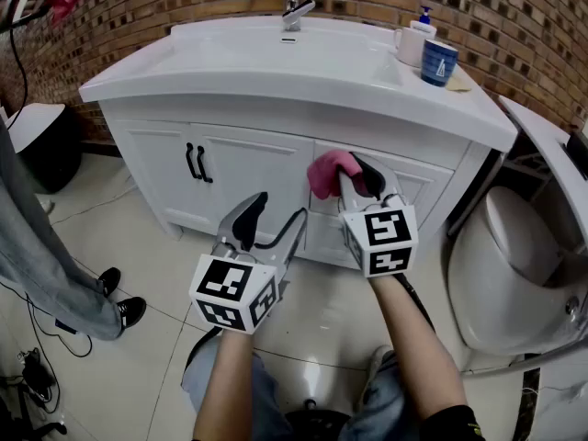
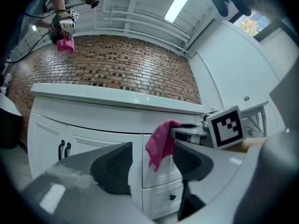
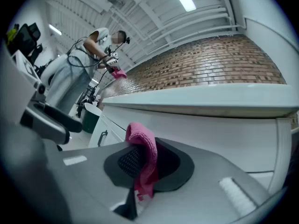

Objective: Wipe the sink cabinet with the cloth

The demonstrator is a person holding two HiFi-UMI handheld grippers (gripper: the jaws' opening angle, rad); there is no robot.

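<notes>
Where the countertop (image 1: 303, 95) overhangs the sink cabinet (image 1: 248, 168), its front edge runs just above the right gripper (image 1: 360, 175), so headroom there is slight. To the right, a toilet (image 1: 514, 265) stands near the cabinet's corner and narrows that side. To the left, bare tiled floor (image 1: 138, 237) lies open as far as a standing person (image 1: 41, 246), well apart from both tools. The black door handles (image 1: 197, 163) jut from the left doors.

The right gripper is held high at the right-hand drawer fronts, jaws clamped on the pink cloth (image 1: 326, 173), which hangs down in a fold. Whether the cloth touches the drawer front is not clear.

The left gripper (image 1: 273, 217) sits lower and to the left, short of the cabinet face, jaws spread with nothing between them. Both forearms reach forward, roughly parallel, the right one further out.
</notes>
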